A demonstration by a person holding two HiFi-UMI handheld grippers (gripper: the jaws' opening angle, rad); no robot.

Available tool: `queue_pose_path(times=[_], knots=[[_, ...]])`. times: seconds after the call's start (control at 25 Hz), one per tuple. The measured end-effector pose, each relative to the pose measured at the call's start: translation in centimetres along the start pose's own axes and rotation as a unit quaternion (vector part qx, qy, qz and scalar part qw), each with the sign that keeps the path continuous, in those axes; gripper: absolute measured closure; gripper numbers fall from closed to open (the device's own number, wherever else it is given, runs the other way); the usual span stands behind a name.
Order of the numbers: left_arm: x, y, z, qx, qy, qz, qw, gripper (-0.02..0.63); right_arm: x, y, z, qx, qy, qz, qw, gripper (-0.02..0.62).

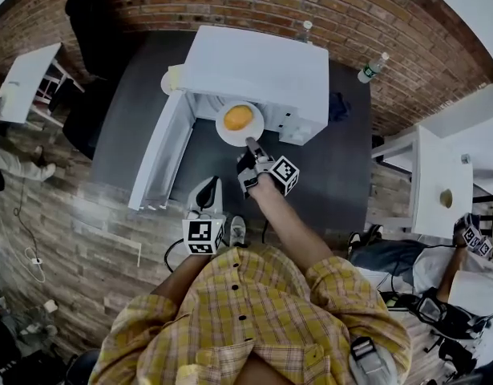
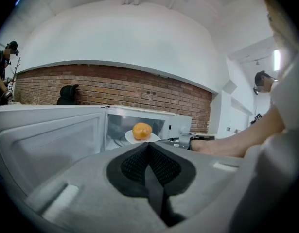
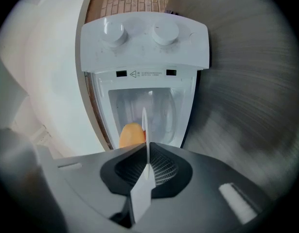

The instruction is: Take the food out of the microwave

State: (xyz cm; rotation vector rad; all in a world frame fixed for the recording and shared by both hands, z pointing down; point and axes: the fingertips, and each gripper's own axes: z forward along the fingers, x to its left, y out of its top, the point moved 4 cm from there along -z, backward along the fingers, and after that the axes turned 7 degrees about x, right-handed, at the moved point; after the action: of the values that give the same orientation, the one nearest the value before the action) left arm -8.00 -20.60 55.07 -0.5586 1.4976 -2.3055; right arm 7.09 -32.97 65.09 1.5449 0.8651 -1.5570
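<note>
My right tool [image 1: 252, 145] is clamped on the near rim of the plate [image 1: 223, 128], which sits in the open mouth of the microwave [image 1: 262, 70] on the desk [image 1: 342, 167]. The orange food [image 1: 238, 117] lies on the plate. The door [image 1: 154, 155] is swung out to my left. My left tool [image 2: 149, 145] is closed on nothing, back near my body.
</note>
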Motion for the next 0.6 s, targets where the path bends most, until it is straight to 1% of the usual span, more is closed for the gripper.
queue_pose_path(times=[0.2,0.4,0.6], knots=[[-0.2,-0.1,-0.7,-0.006,-0.002,0.000,1.0000,0.607,1.0,-1.8,-1.5,0.002,0.011,0.011,1.000,0.584],[-0.3,-0.1,-1.5,-0.010,-0.007,0.004,0.9999,0.607,0.5,-3.6,-3.1,0.006,0.008,0.001,1.000,0.584],[-0.2,-0.1,-2.1,-0.014,-0.012,0.009,0.9998,0.607,0.4,-5.5,-4.7,0.008,0.009,0.008,1.000,0.584]])
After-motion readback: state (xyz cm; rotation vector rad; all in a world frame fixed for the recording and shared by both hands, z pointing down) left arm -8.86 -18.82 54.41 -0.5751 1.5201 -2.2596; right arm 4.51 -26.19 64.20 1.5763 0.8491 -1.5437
